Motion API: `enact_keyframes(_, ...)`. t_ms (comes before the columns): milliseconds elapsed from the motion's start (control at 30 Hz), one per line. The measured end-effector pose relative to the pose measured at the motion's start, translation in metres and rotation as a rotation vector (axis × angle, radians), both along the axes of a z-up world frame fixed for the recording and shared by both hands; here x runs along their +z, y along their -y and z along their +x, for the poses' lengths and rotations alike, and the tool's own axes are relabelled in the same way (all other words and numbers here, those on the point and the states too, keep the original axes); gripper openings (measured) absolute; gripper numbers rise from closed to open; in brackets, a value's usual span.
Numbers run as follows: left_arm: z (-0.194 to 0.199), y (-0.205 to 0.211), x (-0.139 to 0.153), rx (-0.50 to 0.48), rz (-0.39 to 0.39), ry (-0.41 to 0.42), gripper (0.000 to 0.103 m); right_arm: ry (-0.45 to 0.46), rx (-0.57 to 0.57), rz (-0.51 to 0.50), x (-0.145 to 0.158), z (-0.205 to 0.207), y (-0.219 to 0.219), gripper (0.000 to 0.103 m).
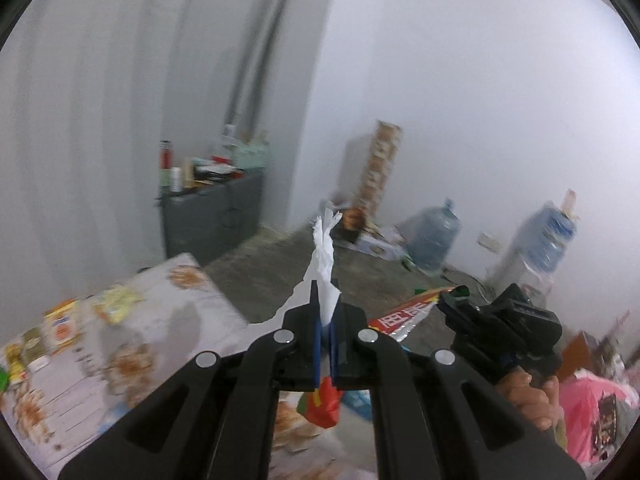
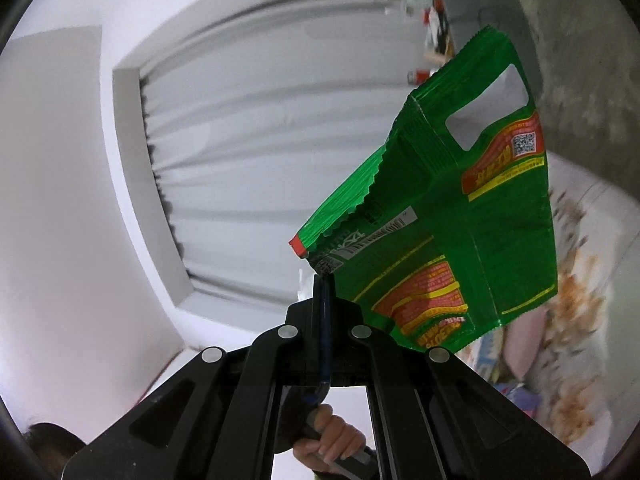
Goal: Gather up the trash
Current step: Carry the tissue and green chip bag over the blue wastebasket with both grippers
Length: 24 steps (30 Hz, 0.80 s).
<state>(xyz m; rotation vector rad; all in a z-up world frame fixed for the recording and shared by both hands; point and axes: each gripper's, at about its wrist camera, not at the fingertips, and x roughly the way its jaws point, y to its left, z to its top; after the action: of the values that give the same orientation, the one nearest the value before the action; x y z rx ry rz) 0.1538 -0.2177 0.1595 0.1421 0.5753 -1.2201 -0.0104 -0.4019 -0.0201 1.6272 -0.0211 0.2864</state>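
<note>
Left hand-held gripper: black, two-fingered, jaws closed on a crumpled white paper tissue. The tissue stands up from between the fingertips toward 12 o'clock, its tail trailing off to 9 o'clock.

Right hand-held gripper: same pattern, jaws closed on the corner of a flat green foil snack wrapper with red and yellow print. The wrapper fans out from the fingertips toward 1 o'clock, clear of everything else.

Step in hand, as judged: carrying both pieces to a disposal point, which neither view shows. Both are light and pinched only at an edge, so keep the jaws fully closed and move smoothly; a swing could pull the tissue free or tear it. Release only once each piece hangs over the receptacle.

Remaining stock: floral-patterned tabletop, at 8 o'clock of the left hand-held gripper, bears further packets.
</note>
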Motion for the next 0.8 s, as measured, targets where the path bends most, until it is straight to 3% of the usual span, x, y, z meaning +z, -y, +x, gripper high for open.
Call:
enact_keyframes(333,-0.06,0.111,-0.032,-0.165,0.086,-0.041,0.003,-0.047,-0.186,0.079,-0.046,-0.051,0.042,0.0)
enact_keyframes(800,-0.075,0.194,-0.09,-0.226,0.212,-0.091,0.003,-0.206,-0.344,0.319,-0.178,-0.093,0.093,0.0)
